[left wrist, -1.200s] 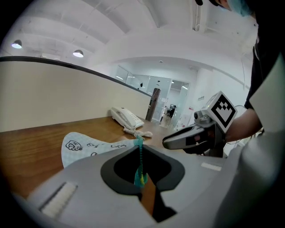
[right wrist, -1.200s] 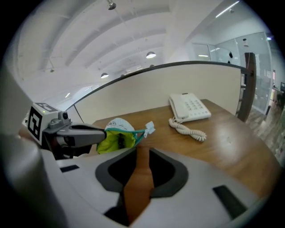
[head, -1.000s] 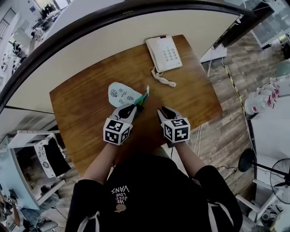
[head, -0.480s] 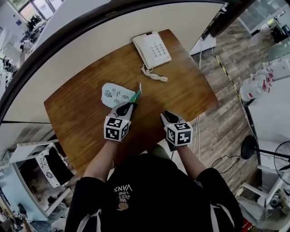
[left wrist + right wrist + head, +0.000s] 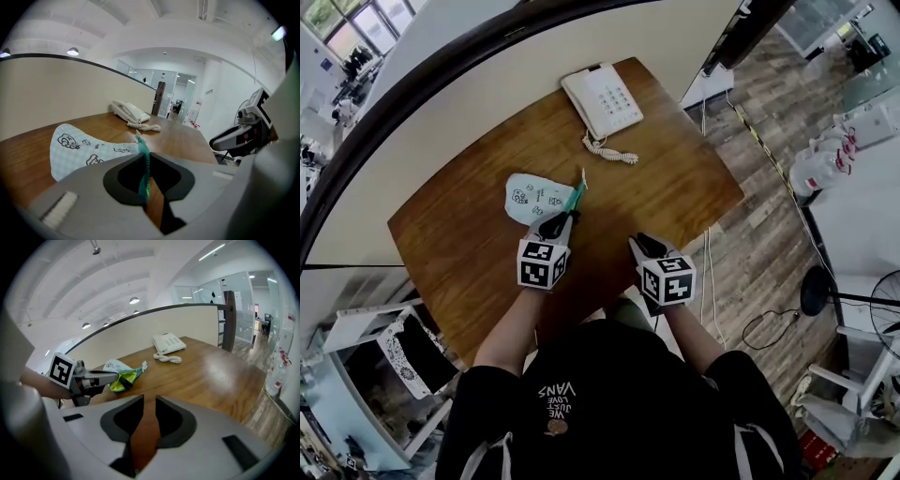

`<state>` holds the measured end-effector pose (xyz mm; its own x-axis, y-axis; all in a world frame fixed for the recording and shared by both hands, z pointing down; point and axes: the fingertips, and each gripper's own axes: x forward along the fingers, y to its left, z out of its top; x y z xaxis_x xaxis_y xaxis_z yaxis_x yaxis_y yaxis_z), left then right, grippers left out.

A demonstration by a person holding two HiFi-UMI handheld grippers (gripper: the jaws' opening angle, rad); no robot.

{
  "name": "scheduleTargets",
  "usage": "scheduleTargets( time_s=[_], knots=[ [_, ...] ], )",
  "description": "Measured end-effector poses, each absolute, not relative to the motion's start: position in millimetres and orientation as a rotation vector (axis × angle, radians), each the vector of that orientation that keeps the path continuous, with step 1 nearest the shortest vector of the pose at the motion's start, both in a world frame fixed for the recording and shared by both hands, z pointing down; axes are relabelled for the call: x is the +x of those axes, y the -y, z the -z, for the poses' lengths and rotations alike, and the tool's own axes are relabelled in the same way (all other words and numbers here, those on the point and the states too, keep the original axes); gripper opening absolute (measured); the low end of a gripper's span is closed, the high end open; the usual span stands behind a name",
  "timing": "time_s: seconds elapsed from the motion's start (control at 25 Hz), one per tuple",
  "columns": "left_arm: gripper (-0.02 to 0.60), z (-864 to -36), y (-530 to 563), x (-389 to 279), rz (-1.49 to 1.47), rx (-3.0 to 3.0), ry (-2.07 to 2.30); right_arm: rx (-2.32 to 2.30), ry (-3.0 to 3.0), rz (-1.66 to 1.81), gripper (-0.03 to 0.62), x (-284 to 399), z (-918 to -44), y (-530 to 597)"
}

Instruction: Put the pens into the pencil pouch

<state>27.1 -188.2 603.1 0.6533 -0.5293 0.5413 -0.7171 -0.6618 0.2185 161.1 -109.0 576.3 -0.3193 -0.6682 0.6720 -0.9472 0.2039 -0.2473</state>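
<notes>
Teal zipper tape at the mouth of the pencil pouch [image 5: 531, 196] is pinched between the fingers [image 5: 165, 172] of the left gripper [image 5: 559, 223], which are pressed together on that thin edge. The rest of the pale, cartoon-printed pouch lies on the wooden table [image 5: 680, 178], in front of a white telephone [image 5: 602, 98]. The right gripper [image 5: 150, 400] hangs over the near part of the table, well apart from the pouch. Its fingers are a little spread, with only bare wood between them. No pen shows in any view, so I cannot tell where the pens are.

The hold looks like the weak point. It takes only a narrow strip of tape, and a tug or twist could pull the strip free. The pouch is light and the wood is smooth, so a push from the other side would probably slide it rather than open it. Only one lip is held. The right gripper view shows a yellow-green lining inside the mouth, which could sag shut before anything goes in. A pen arriving at a slant may catch on the zipper teeth.

The person's black shirt [image 5: 609, 394] reads "WE JUST LOVE VANS", seen upside down. The small words printed on the pouch are too small to read, as are the telephone keys.
</notes>
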Motion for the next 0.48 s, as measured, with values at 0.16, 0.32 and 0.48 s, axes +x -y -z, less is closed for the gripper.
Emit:
scheduleTargets(
  time_s=[0.16,0.32,0.48],
  knots=[
    [0.064,-600.7,183.9,30.6,-0.596,2.464,0.95,1.516,2.065,-0.893,0.069,158.7,-575.3,103.7],
    [0.102,-598.6,179.2,30.4,-0.584,2.466,0.944,1.53,2.059,-0.894,0.069,157.3,-575.8,100.0],
    [0.111,-592.6,174.9,25.1,-0.579,2.484,0.951,1.552,2.055,-0.886,0.069,154.5,-573.5,97.4]
  ],
)
